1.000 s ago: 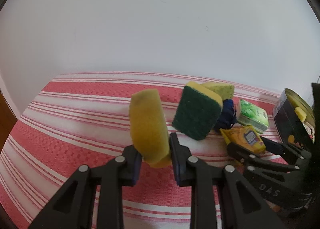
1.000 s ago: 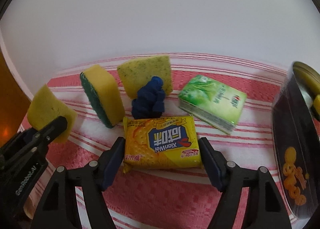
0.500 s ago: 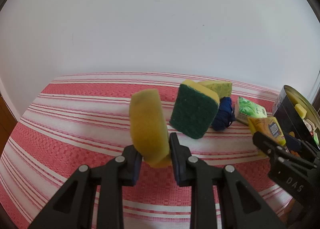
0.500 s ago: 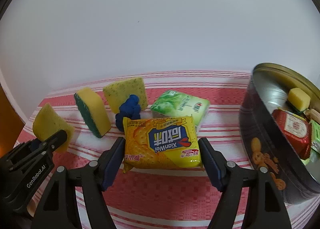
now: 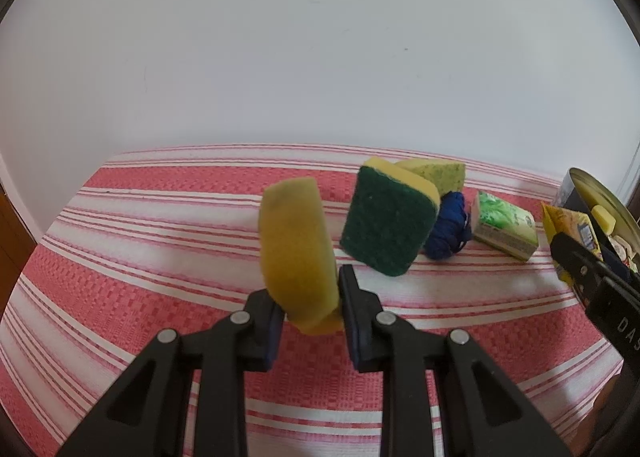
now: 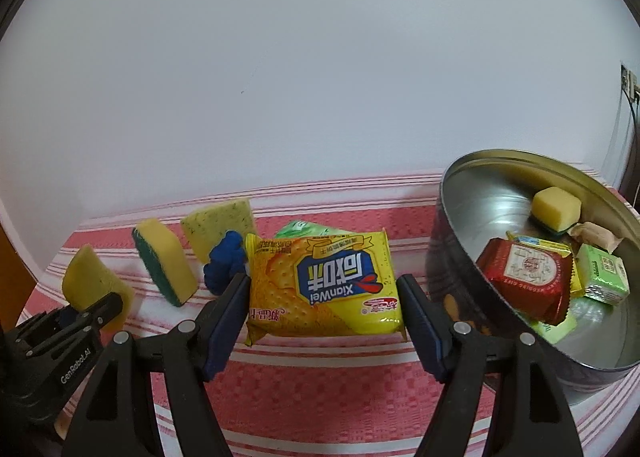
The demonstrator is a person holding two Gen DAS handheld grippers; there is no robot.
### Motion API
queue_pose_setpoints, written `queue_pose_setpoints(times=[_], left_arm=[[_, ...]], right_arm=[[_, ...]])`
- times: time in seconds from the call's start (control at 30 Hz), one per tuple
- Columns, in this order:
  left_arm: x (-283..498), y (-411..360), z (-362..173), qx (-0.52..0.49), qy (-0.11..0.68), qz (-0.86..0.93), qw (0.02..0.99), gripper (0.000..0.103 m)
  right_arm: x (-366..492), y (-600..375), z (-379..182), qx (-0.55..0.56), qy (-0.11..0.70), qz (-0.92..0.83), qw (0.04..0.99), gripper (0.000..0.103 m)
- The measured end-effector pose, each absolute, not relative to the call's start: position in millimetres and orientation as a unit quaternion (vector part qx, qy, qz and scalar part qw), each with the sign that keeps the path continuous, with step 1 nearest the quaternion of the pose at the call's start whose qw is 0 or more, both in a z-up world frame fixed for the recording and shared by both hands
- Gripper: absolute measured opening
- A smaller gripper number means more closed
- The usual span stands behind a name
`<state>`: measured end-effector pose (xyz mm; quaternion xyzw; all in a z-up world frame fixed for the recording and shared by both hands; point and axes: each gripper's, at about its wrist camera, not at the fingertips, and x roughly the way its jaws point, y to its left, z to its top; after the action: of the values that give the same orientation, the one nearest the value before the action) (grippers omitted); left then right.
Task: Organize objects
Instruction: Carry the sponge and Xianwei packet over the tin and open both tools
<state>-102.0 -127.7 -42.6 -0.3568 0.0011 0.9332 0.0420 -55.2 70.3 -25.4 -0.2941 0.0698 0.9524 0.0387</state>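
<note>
**Right wrist view: cracker packet held beside the open tin**

Right wrist view shows the right gripper (image 6: 324,311) with its jaws set wide and pressed on both short edges of a yellow cracker packet (image 6: 324,283), which hangs clear of the red-and-white striped cloth (image 6: 320,389). The round metal tin (image 6: 460,225) stands just right of the packet, open at the top. Inside the tin lie a small yellow sponge with a green underside (image 6: 556,209), a red snack packet (image 6: 524,277), a pale green box (image 6: 604,273) and other wrappers I cannot make out.

Left of the tin, behind the held packet, a green tissue pack (image 6: 300,229) peeks out. Further left from the tin sit a blue cord bundle (image 6: 224,265), a speckled yellow sponge (image 6: 218,227) leaning behind it, and a yellow-and-green scouring sponge (image 6: 166,267) standing on edge.

Farthest from the tin, the left gripper (image 5: 310,307) has its jaws drawn narrow on the lower end of a plain yellow sponge (image 5: 296,245), held upright above the cloth. From the left wrist view the scouring sponge shows its green face, touching the cord bundle, with the tissue pack just beyond it toward the tin.
</note>
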Motion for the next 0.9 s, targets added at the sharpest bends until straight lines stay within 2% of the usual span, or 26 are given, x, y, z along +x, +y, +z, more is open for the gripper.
queue_pose_setpoints(times=[0.43, 0.9], left_arm=[[-99.2, -126.6, -39.8, -0.342, 0.010, 0.939, 0.038, 0.024], [-89.2, -118.0, -31.8, -0.311, 0.022, 0.950, 0.030, 0.024]], right_arm=[[-28.5, 79.6, -9.3, -0.238, 0.054, 0.967, 0.078, 0.076], [-8.2, 133.4, -9.7, -0.216, 0.064, 0.966, 0.125, 0.076]])
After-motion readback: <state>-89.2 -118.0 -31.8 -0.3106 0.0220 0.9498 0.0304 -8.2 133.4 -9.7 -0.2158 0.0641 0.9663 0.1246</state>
